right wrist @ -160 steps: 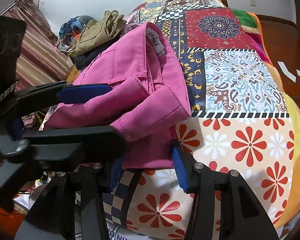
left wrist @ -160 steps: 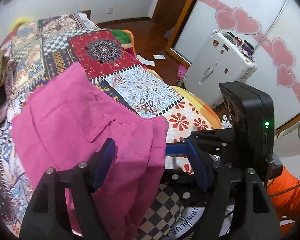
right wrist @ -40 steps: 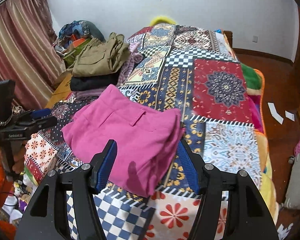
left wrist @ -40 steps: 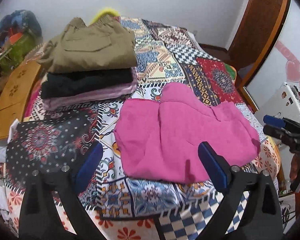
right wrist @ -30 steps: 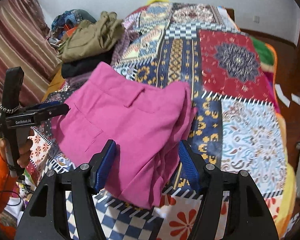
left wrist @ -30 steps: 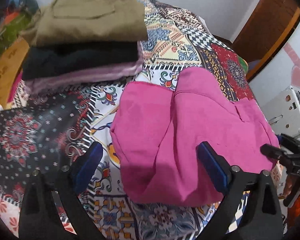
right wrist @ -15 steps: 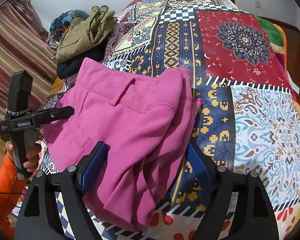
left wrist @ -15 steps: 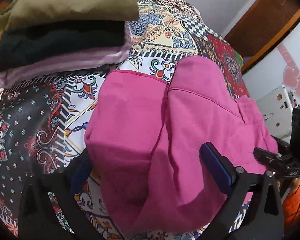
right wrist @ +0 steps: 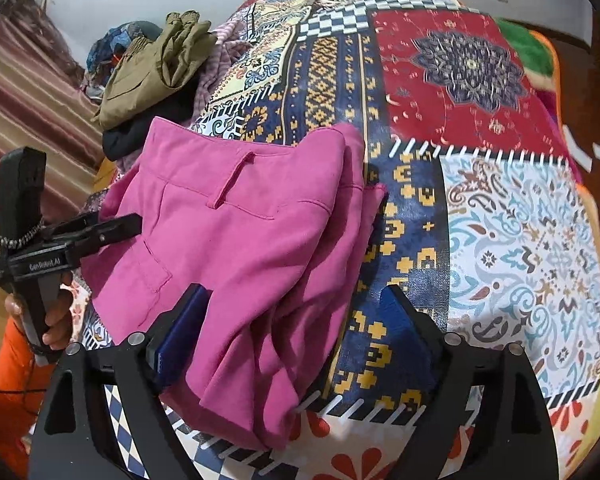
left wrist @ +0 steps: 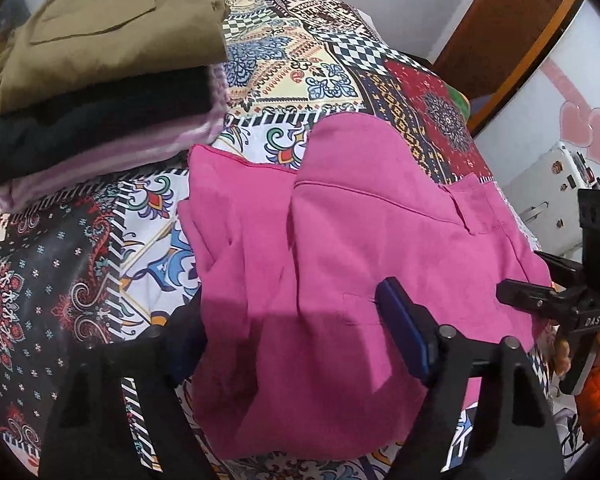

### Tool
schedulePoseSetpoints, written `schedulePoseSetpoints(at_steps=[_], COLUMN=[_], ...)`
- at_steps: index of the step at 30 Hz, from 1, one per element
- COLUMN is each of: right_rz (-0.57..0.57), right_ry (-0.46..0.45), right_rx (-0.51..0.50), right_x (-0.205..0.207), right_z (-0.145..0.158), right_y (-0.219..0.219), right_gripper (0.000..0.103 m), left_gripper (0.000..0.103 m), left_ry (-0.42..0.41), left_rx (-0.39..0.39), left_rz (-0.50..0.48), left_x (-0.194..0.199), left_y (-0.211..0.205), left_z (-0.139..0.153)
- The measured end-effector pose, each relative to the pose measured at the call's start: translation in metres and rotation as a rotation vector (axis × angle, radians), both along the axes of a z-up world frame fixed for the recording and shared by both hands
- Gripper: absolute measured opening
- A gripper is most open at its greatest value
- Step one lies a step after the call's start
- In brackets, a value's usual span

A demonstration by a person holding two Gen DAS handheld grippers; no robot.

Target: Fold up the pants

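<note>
The folded pink pants [left wrist: 332,240] lie on the patterned bedspread [left wrist: 60,280]; they also show in the right wrist view [right wrist: 236,248]. My left gripper [left wrist: 292,332] is open, its fingers spread around the near edge of the pants' left side. My right gripper [right wrist: 292,332] is open, its fingers straddling the pants' folded right corner. Each gripper also shows in the other's view, the right [left wrist: 540,292] and the left [right wrist: 100,232], at opposite sides of the pants.
A stack of folded clothes [left wrist: 100,60], olive on top, sits behind the pants on the bedspread. A white suitcase [left wrist: 548,188] stands beside the bed on the right. A striped curtain [right wrist: 28,92] hangs on the left.
Both grippers have moved forward and down onto the pants from opposite sides, staying open. The pants have not moved.
</note>
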State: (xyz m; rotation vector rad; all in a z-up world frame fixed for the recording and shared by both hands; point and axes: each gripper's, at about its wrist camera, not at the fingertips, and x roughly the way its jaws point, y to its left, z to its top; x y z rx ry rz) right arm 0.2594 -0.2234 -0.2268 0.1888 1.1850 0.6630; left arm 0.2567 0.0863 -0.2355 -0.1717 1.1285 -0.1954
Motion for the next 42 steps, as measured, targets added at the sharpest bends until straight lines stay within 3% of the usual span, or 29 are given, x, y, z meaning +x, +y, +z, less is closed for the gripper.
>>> schedulePoseSetpoints(at_steps=[4,9,11,13,18,26,42], right_rz=[0.013,0.031,0.02,0.011,-0.009,0.019,0.057], right_ry=[-0.025,-0.05,-0.055,-0.069,-0.103,-0.195,-0.37], right_rx=[0.014,0.049,0.061,0.061,0.071,0.08,0.121], right_x=[-0.001,0.0,0.0,0.0,-0.001,-0.014,-0.033], right_z=[0.001,0.008,0.009,0.012,0.022,0.052,0.121], right_y=[0.009,0.016,0.016,0.016,0.013,0.022,0.048], right_gripper=[0.081,0.056,0.051,0.041,0.029,0.023,0.022], left_gripper=[0.079,0.061,0.049,0.043,0.036,0.029,0.028], left_ry=[0.019,-0.009,-0.018,-0.032,-0.041,-0.086,-0.254], left_rx=[-0.058,-0.063,-0.059,-0.036,-0.019,-0.027,0.034], left_rz=[0.018,0.031,0.027,0.007,0.009,0.017,0.053], left_x=[0.002,-0.003,-0.005,-0.006,-0.011,-0.026,-0.06], left_y=[0.007,0.003,0.0,-0.006,-0.009,-0.01,0.006], left_z=[-0.002,0.004,0.008,0.013,0.019,0.041,0.111])
